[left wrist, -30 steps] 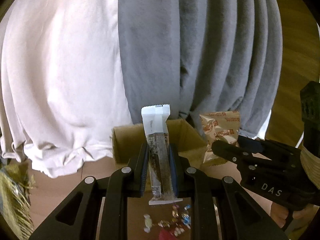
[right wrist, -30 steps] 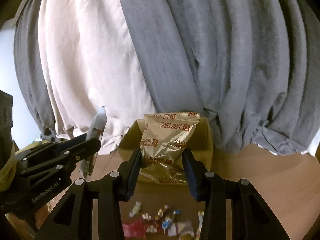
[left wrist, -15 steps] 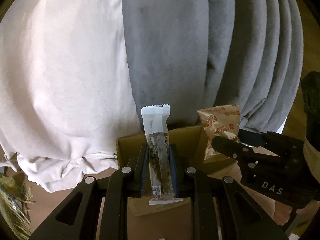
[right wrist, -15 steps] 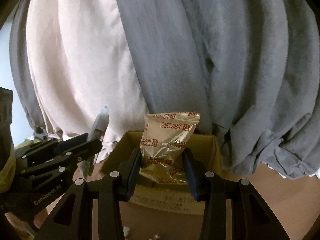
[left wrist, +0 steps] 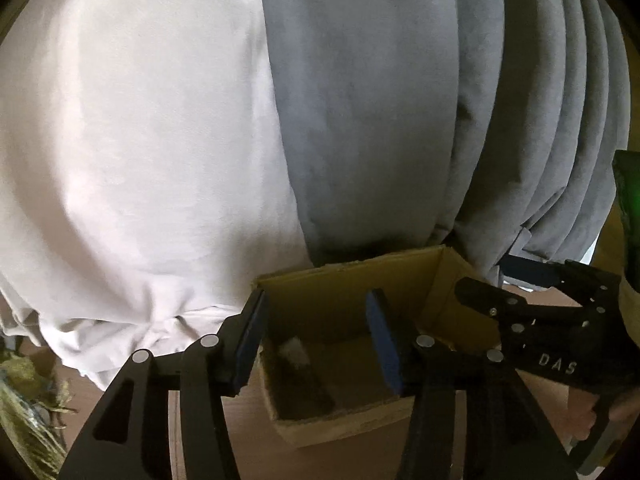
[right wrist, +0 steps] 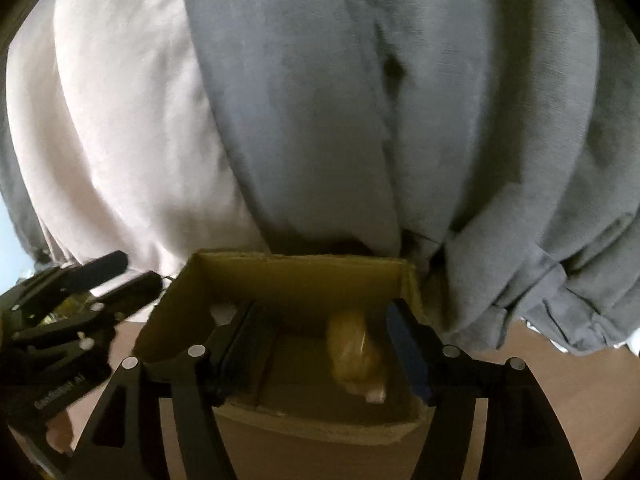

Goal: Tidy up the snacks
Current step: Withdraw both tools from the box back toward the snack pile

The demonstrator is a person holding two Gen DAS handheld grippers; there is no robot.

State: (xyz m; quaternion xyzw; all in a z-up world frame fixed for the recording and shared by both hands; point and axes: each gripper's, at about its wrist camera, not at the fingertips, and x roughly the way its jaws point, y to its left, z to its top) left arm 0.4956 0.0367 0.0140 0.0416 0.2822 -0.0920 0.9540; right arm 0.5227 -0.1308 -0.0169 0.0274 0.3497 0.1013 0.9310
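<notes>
An open cardboard box stands on the wooden table against the curtains. My left gripper hangs over it, jaws opening, nothing between the pads. The dark snack bar lies blurred inside the box below, free of the fingers. My right gripper is also over the box with jaws opening and nothing pressed. The gold biscuit packet is blurred inside the box near the right finger, apart from the pads. Each gripper shows in the other's view: the right gripper at the right edge, the left gripper at the left edge.
White and grey curtains hang right behind the box. A straw-like bundle lies at the far left of the table. A hand holds the left gripper's handle. Bare wooden tabletop lies to the right of the box.
Both grippers moved forward over the box, then opened. The snack bar left the left fingers and the biscuit packet left the right fingers; both dropped into the box.
</notes>
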